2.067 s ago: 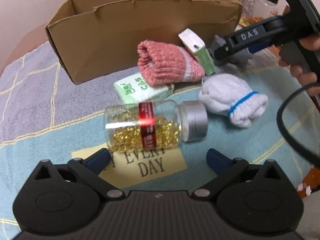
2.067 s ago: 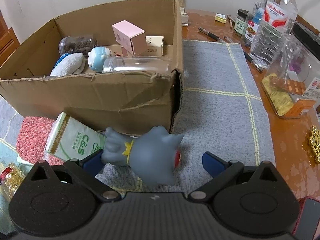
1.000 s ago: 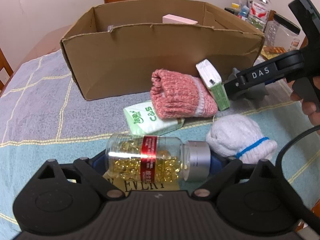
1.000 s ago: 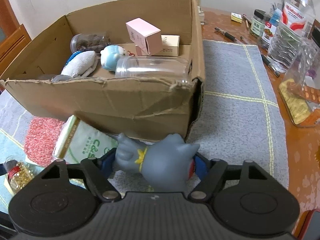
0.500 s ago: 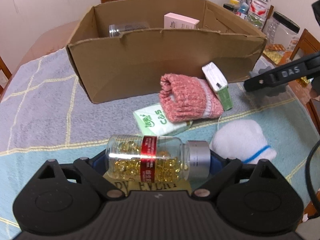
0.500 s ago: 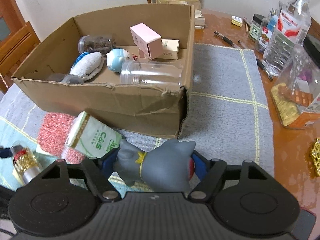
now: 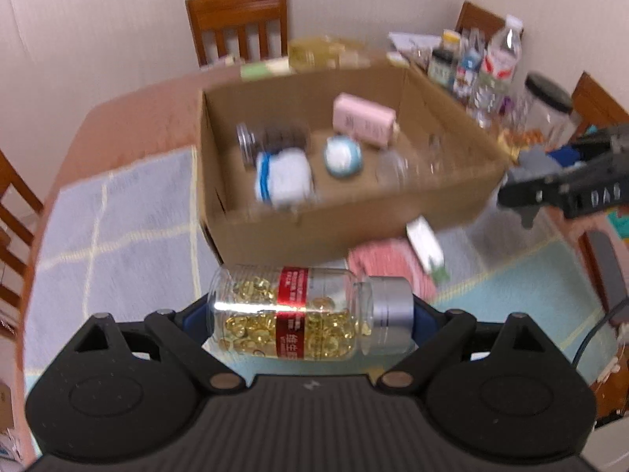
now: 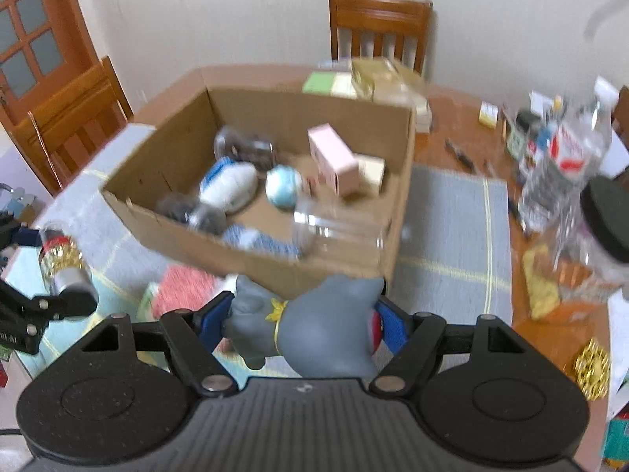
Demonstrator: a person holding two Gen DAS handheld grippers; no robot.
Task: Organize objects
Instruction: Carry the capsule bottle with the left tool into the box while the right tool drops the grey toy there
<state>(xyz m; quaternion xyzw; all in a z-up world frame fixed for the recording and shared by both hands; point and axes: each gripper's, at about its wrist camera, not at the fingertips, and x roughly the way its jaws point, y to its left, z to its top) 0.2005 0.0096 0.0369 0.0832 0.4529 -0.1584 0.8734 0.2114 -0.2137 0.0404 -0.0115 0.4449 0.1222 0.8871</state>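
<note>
The table (image 7: 129, 118) carries a grey checked cloth (image 7: 118, 212) and, on it, the open cardboard box (image 7: 354, 212), already holding a pink carton (image 7: 363, 124), a rolled white sock (image 7: 285, 177), a small blue-and-white ball figure (image 7: 342, 155) and a clear jar (image 8: 338, 224). Outside, against its near wall, lie a pink knitted sock (image 7: 387, 265) and a green-and-white packet (image 7: 426, 247).

The left gripper (image 7: 310, 314) has its jaws clamped end to end on the capsule bottle (image 7: 291, 314), held sideways above the cloth just short of the box. The right gripper (image 8: 302, 322) has its jaws clamped on the grey toy figure (image 8: 314, 334), lifted near the box's right corner.

To do this well, I judge each load should clear the rim before release, go down into bare floor between the items, and the two grippers should stay apart.
</note>
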